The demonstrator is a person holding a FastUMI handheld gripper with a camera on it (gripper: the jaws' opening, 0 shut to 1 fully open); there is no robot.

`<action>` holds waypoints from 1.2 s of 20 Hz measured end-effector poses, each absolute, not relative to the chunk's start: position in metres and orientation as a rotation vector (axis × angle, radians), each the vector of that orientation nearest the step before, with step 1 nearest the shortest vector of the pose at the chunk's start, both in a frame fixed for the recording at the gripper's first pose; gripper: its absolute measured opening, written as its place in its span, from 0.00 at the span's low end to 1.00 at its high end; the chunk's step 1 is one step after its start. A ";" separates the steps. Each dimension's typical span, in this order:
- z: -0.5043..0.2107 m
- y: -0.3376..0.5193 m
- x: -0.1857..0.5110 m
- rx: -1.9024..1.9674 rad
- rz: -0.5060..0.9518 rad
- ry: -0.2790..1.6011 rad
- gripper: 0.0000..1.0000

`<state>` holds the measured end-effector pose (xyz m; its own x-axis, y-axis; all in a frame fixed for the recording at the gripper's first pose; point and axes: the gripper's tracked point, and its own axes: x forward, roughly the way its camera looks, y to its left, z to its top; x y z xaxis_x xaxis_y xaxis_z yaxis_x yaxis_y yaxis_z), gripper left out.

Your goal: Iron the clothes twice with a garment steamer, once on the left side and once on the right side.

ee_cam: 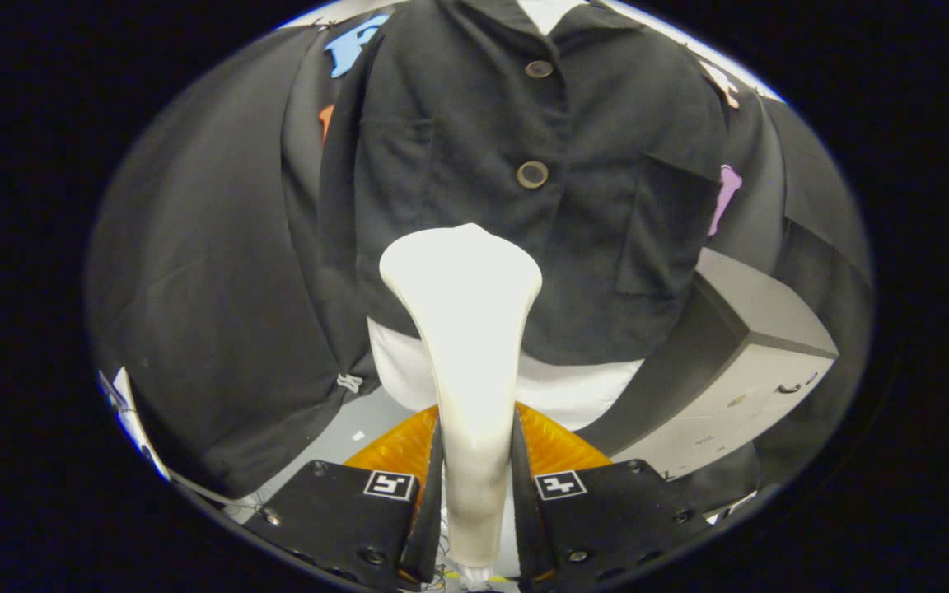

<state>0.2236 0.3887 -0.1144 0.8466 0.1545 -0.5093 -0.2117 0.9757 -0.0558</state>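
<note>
A black buttoned jacket [474, 165] hangs on a white mannequin torso [573, 387] straight ahead. My gripper [476, 461] is shut on the handle of a cream-white garment steamer [466, 329], both fingers pressing its narrow neck. The steamer's wide head points up and forward, just below the jacket's lower brown button [532, 174], near the hem at the middle. I cannot tell whether the head touches the cloth. A second button [539, 68] sits higher up the placket.
A pale grey box-like unit [738, 362] stands to the right of the torso, partly behind a black strap. Black cloth [203, 313] hangs to the left of the jacket. A pale floor patch [351, 428] lies below the torso.
</note>
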 end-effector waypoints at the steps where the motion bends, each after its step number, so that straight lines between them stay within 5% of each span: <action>1: -0.102 0.380 0.221 -0.099 0.195 0.513 0.40; 11: 0.015 0.208 0.169 0.004 0.139 0.321 0.40; 24: 0.016 -0.052 0.055 0.148 0.010 0.206 0.40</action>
